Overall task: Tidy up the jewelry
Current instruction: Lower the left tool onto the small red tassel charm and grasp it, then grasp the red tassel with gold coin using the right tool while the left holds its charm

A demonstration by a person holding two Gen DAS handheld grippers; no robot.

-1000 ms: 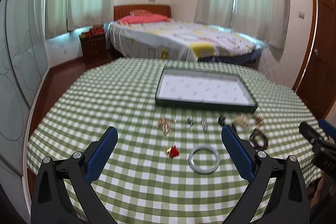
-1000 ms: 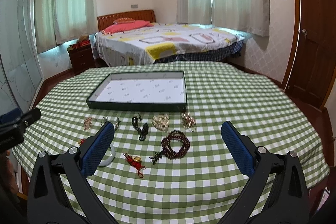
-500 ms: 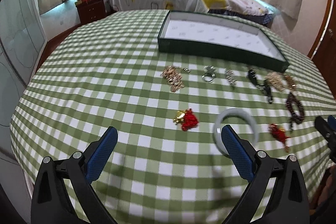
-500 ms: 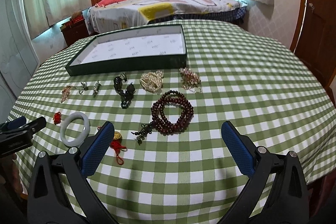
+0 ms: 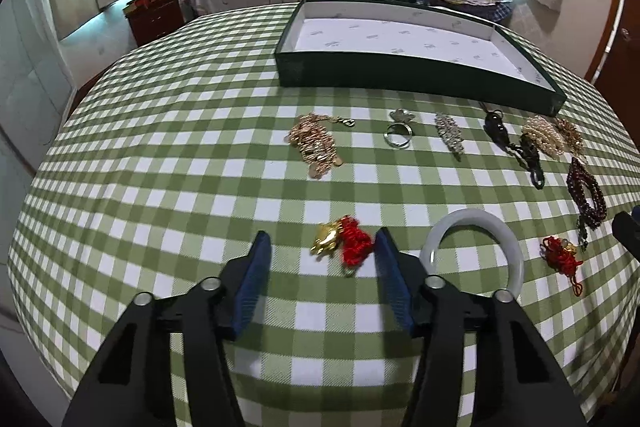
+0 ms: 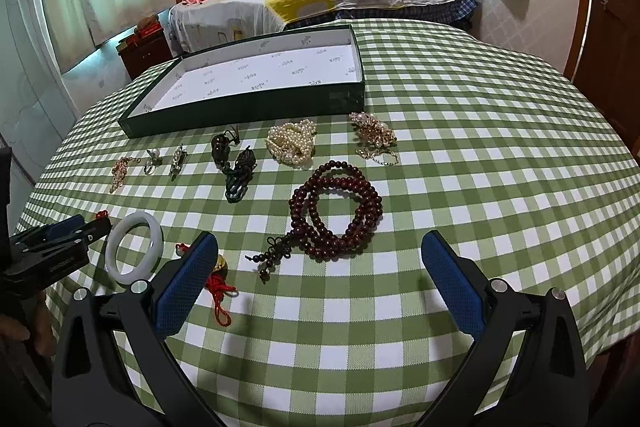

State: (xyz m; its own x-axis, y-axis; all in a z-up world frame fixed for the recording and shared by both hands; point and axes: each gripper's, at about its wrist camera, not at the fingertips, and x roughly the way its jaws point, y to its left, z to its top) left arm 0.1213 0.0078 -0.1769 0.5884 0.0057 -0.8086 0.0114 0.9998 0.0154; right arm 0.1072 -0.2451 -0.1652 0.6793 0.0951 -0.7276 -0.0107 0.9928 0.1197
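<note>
A red-and-gold charm (image 5: 343, 241) lies on the checked cloth between the fingers of my left gripper (image 5: 322, 247), which is half closed around it; whether the pads touch it I cannot tell. A white jade bangle (image 5: 476, 251) lies just right of it. My right gripper (image 6: 318, 255) is open and empty, just short of the dark red bead bracelet (image 6: 338, 209). A second red charm (image 6: 218, 283) lies by its left finger. The green tray (image 5: 416, 53) with a white lining stands behind the jewelry.
A row in front of the tray: gold chain (image 5: 316, 143), silver ring (image 5: 398, 133), crystal clip (image 5: 450, 133), black pendant cord (image 5: 516, 147), pearls (image 6: 292, 143), gold bracelet (image 6: 372, 133). The table edge lies close below both grippers. A bed stands behind.
My left gripper has moved forward and down to the red-and-gold charm and its fingers have narrowed around it. My right gripper has come closer to the bead bracelet and stayed open.
</note>
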